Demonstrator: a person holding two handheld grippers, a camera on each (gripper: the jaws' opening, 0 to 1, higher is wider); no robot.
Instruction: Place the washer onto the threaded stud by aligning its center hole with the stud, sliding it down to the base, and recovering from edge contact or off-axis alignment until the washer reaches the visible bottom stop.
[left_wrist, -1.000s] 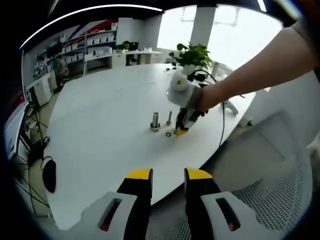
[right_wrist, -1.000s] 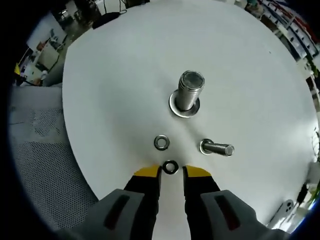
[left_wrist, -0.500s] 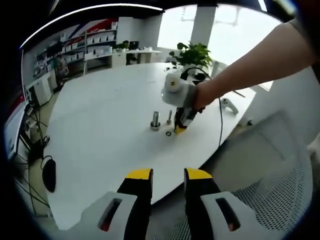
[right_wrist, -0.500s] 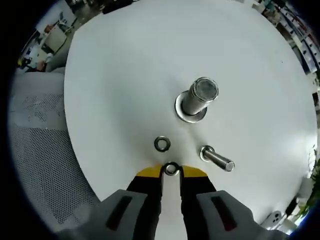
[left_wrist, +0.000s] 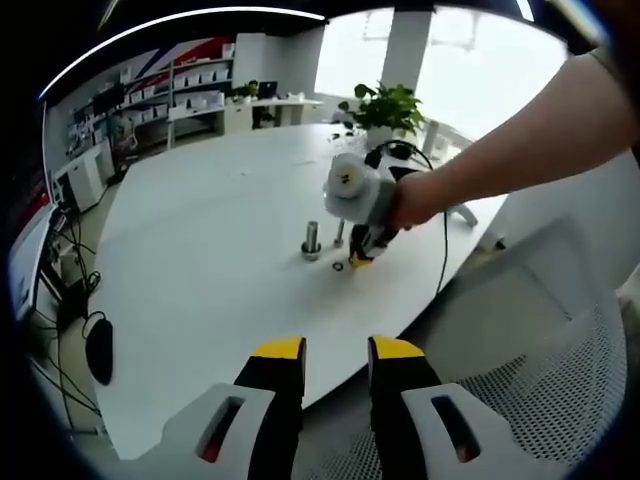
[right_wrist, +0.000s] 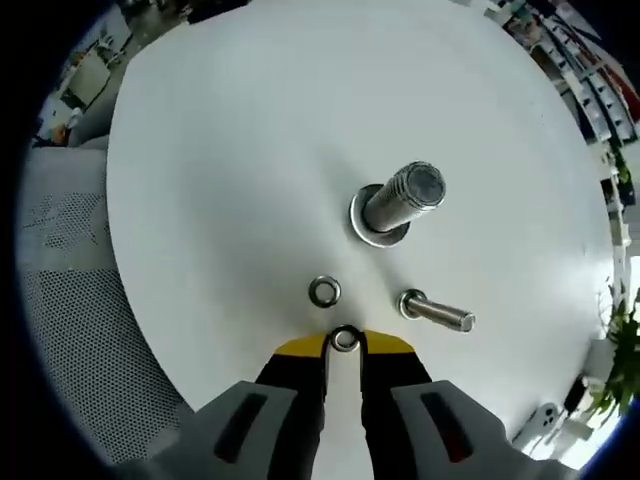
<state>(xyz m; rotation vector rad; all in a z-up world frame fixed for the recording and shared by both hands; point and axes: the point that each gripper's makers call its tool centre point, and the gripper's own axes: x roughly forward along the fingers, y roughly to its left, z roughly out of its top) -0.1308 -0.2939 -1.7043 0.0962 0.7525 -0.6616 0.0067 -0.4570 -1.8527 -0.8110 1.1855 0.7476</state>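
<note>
Now | my right gripper (right_wrist: 343, 343) has narrowed its jaws around the washer (right_wrist: 344, 338) on the table (right_wrist: 220, 150), grip probably made | thin stud (right_wrist: 436, 311) at 2 o'clock, lift next | left gripper (left_wrist: 335, 352) idle, jaws narrowly apart.

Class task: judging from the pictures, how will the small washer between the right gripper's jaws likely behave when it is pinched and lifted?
The washer looks like thin, flat metal, so probably stiff and light. Its shiny surface suggests it may slip from the right hand-held gripper. Lying flat on the table, it gives little edge to catch.
</note>
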